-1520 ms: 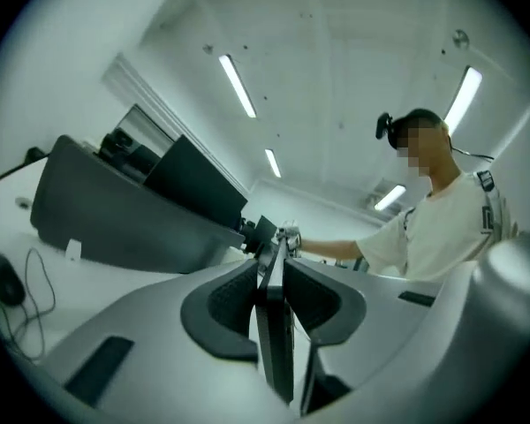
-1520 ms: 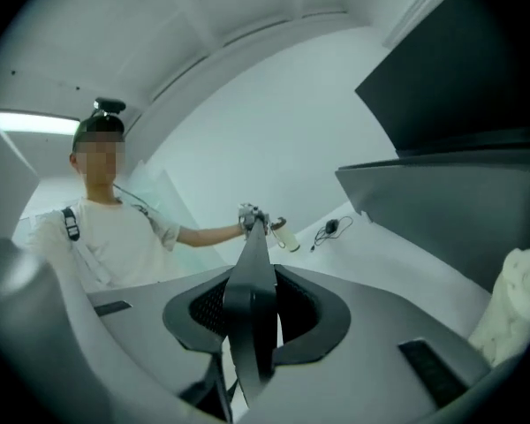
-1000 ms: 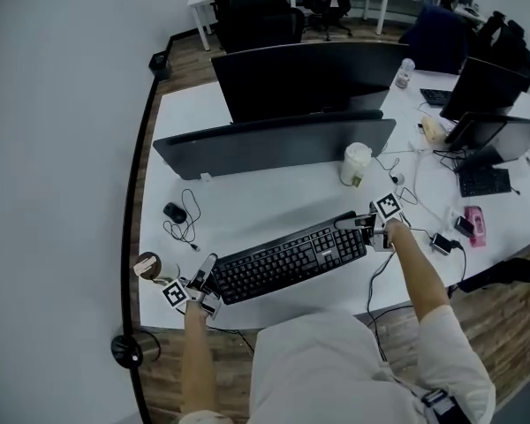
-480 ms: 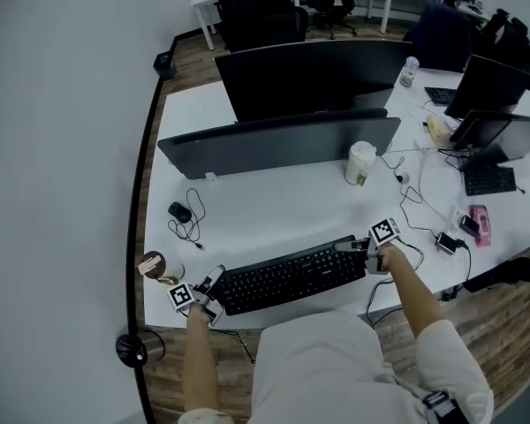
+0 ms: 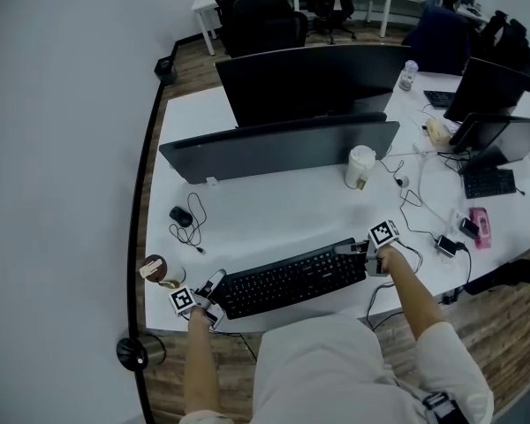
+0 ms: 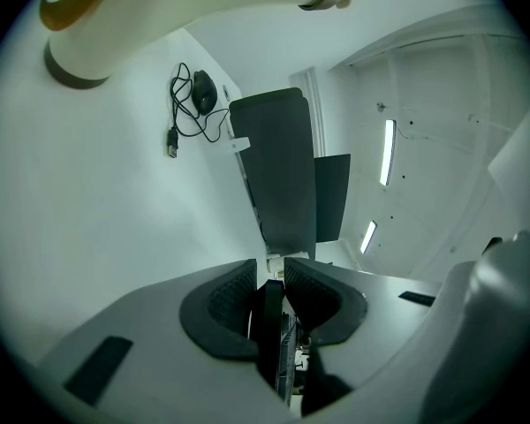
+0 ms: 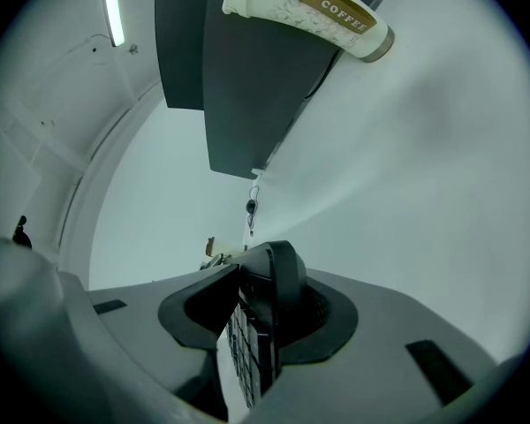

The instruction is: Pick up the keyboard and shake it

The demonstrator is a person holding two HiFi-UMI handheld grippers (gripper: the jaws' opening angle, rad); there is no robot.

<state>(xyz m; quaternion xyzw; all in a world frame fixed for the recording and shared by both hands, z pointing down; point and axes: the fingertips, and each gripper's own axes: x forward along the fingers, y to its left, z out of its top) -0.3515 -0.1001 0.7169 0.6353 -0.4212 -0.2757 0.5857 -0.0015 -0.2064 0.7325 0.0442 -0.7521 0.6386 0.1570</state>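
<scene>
The keyboard (image 5: 287, 278) lies flat on the white desk (image 5: 274, 210), close to the edge by me, at about 6 o'clock from the screens.

My left gripper (image 5: 215, 278) is at the keyboard's 9 o'clock end. In the left gripper view, both pads of this gripper (image 6: 269, 276) press on the thin black edge of the keyboard (image 6: 269, 325), so it is clamped on it.

My right gripper (image 5: 343, 248) is at the 3 o'clock end. Its jaws have just been opening. In the right gripper view, the keyboard (image 7: 256, 325) sits between the jaws of this gripper (image 7: 269, 268), resting against one pad, with a small gap by the other (so it is loose there, not squeezed).

A coffee cup (image 5: 359, 165) stands at 1 o'clock from the keyboard. A mouse (image 5: 180, 215) with its curly wire lies at 10 o'clock.
</scene>
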